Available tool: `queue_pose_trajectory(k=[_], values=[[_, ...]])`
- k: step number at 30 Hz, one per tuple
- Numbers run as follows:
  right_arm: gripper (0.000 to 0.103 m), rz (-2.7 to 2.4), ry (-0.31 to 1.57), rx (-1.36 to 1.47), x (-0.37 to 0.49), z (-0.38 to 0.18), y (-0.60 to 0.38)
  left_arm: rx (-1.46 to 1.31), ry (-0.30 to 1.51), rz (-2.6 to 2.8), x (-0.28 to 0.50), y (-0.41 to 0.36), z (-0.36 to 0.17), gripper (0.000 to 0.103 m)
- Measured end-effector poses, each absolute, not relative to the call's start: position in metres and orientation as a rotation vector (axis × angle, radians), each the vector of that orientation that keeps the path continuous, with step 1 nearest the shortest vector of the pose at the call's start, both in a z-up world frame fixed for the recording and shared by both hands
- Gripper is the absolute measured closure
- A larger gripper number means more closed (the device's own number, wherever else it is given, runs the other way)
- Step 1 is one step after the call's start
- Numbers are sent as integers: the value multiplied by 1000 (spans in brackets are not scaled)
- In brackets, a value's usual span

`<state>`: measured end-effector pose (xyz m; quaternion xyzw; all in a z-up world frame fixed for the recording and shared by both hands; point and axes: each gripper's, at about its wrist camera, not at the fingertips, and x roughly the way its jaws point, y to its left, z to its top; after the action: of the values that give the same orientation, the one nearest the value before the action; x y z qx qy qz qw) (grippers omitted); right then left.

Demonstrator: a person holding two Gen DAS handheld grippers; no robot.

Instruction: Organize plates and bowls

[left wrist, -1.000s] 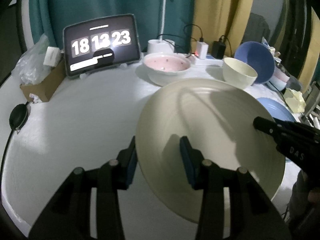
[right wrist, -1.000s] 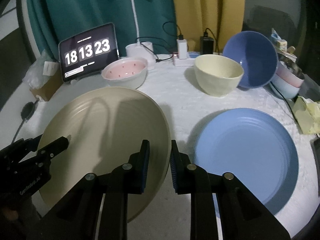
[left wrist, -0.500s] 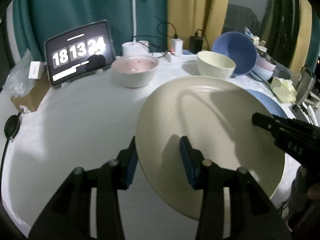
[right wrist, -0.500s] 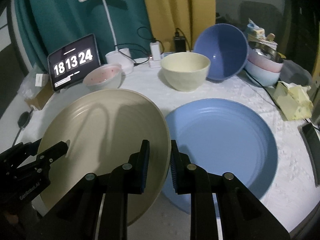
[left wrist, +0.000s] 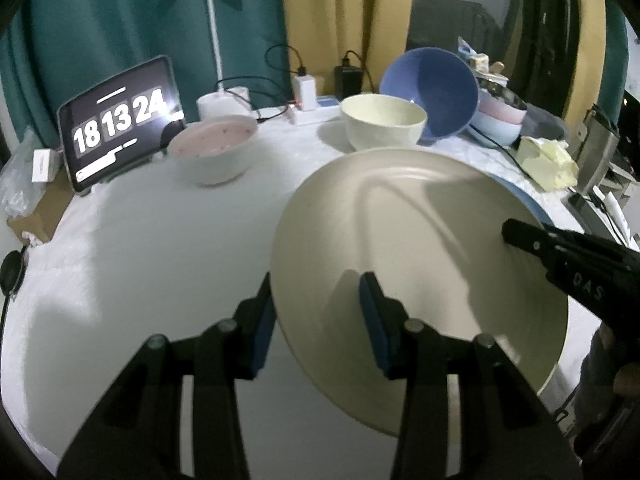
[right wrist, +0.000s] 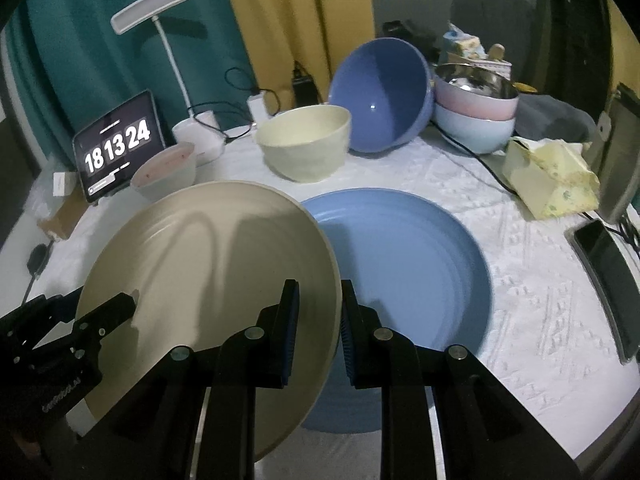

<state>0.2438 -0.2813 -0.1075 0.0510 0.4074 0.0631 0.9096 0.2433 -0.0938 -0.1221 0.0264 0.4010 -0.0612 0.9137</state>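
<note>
Claws left [left wrist: 318, 300] and right [right wrist: 318, 312], clamped on cream plate [right wrist: 208, 280] rims

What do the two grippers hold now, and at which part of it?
Both hold the round beige plate by its rim, on opposite sides: the left gripper at the left edge, the right gripper at the right edge, jaws closed over the rim.

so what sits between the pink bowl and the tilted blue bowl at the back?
The cream bowl stands upright between the pink bowl and the tilted blue bowl, nearer the blue one. Clearest in the right wrist view.
</note>
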Motion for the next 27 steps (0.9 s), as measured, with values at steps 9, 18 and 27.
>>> queue_pose_trajectory(k=[9,18,27], values=[[82,108,830,139,247,-109,-310,91,833,-152,249,-120,-123,61],[82,85,825,142,253,-113,-329,102,851,-171,259,-140,-129,61],[82,52,817,134,264,-118,-346,121,863,-201,274,-160,-137,61]])
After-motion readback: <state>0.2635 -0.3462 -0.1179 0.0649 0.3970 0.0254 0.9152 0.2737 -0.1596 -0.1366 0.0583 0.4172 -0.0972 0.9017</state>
